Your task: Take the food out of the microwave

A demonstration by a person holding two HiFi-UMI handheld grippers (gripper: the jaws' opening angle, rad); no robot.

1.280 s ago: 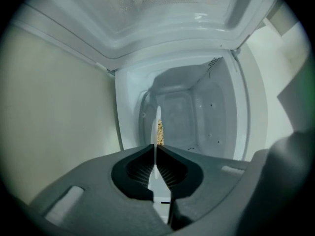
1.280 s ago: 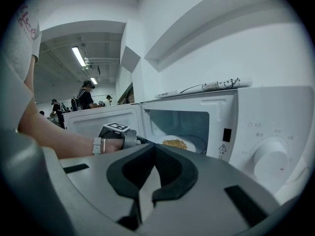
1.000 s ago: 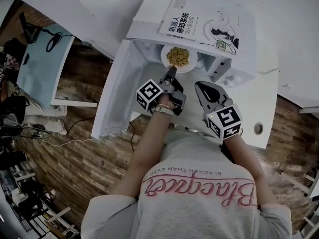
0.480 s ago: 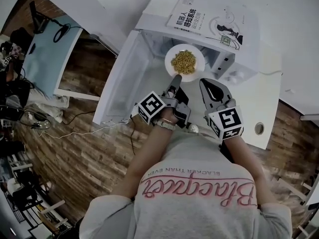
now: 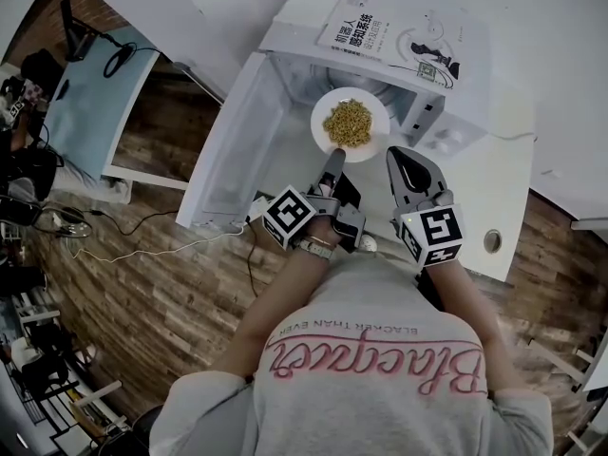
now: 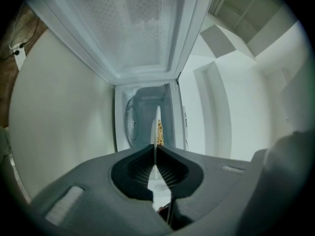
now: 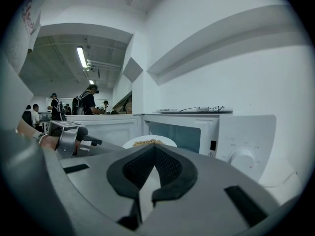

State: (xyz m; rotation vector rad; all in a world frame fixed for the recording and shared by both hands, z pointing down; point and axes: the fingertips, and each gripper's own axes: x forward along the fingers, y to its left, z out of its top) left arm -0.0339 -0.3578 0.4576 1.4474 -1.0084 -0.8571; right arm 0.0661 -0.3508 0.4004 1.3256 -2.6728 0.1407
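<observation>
The left gripper [image 5: 333, 156] was pinching the rim of the plate [image 5: 376, 110] carrying the food [image 5: 347, 123], apparently just outside the microwave [image 5: 437, 122], above its open door [image 5: 237, 150]. The right gripper [image 5: 403, 156] was pressed together and empty. The plate was not yet set down.

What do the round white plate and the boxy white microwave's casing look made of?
Round white plate: probably glazed ceramic, maybe melamine; smooth, thin-edged, uniform white. Boxy white microwave casing: likely painted sheet metal, plastic control panel; matte, flat faces, moulded knob.
</observation>
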